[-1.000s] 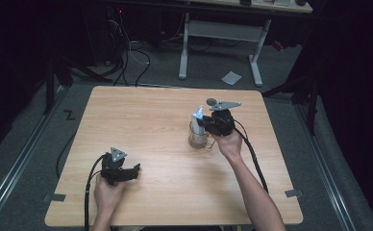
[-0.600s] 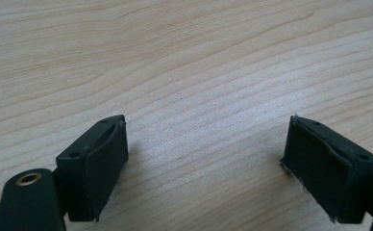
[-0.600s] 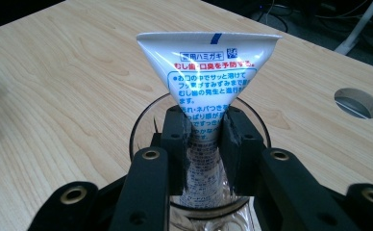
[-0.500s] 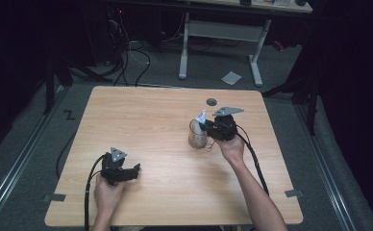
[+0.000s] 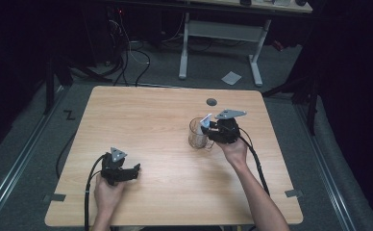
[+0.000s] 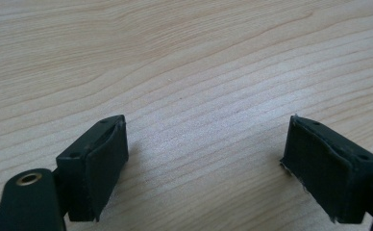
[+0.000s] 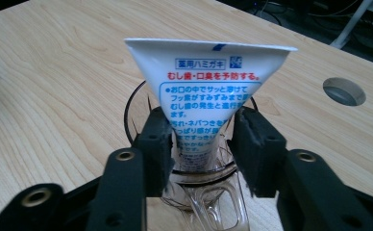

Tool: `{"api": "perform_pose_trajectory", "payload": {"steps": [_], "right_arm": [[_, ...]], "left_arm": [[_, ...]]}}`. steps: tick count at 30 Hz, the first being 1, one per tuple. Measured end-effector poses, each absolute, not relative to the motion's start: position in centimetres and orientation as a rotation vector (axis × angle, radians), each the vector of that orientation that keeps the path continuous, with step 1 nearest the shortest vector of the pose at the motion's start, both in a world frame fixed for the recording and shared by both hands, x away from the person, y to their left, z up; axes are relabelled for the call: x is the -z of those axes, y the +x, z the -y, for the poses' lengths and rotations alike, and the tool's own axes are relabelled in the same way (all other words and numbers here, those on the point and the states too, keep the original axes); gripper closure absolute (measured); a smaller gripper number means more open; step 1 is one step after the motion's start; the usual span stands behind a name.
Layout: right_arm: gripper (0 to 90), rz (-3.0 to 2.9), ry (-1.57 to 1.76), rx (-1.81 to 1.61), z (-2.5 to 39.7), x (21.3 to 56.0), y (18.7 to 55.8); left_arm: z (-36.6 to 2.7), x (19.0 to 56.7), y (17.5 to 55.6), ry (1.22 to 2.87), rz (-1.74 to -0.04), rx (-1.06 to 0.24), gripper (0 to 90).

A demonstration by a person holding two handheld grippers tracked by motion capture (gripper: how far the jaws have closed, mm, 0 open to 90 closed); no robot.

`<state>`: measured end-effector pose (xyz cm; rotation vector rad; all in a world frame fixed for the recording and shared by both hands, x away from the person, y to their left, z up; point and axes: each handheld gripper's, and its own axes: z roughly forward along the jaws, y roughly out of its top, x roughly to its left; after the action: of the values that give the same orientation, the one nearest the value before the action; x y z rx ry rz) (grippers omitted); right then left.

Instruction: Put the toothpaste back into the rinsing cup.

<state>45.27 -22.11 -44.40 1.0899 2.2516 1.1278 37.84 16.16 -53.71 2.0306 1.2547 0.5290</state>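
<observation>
A white toothpaste tube (image 7: 208, 82) with red and blue print stands crimped end up inside a clear glass mug (image 7: 213, 214). My right gripper (image 7: 201, 144) is shut on the tube, one pad pressed on each side just above the mug's rim. In the high view the mug (image 5: 196, 137) stands right of the table's middle, with the tube (image 5: 206, 119) sticking out and the right gripper (image 5: 212, 128) beside it. My left gripper (image 5: 135, 171) rests near the front left of the table, open. Its jaws stand wide apart over bare wood (image 6: 206, 163).
The light wooden table (image 5: 146, 120) has a round cable hole (image 5: 211, 101) near its far edge, behind the mug. Another desk's white legs (image 5: 184, 48) and cables (image 5: 127, 53) lie on the floor beyond the table. Cables trail from both grippers toward the front edge.
My right gripper has come slightly nearer and lower with the tube, which now sits deeper in the mug. The left gripper has not moved.
</observation>
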Motion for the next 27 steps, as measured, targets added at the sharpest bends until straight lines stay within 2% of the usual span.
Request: {"api": "perform_pose_trajectory", "payload": {"steps": [10, 27], "right_arm": [[39.2, -2.22, 1.12, -1.138, 22.4, 44.4, 45.0], [38.0, -2.161, 1.121, -1.258, 24.4, 42.5, 43.9]], "left_arm": [[-16.2, 53.7, 37.8, 2.031, -1.254, -0.529, 15.8], [-16.2, 53.7, 37.8, 2.032, -1.254, -0.527, 15.8]]}}
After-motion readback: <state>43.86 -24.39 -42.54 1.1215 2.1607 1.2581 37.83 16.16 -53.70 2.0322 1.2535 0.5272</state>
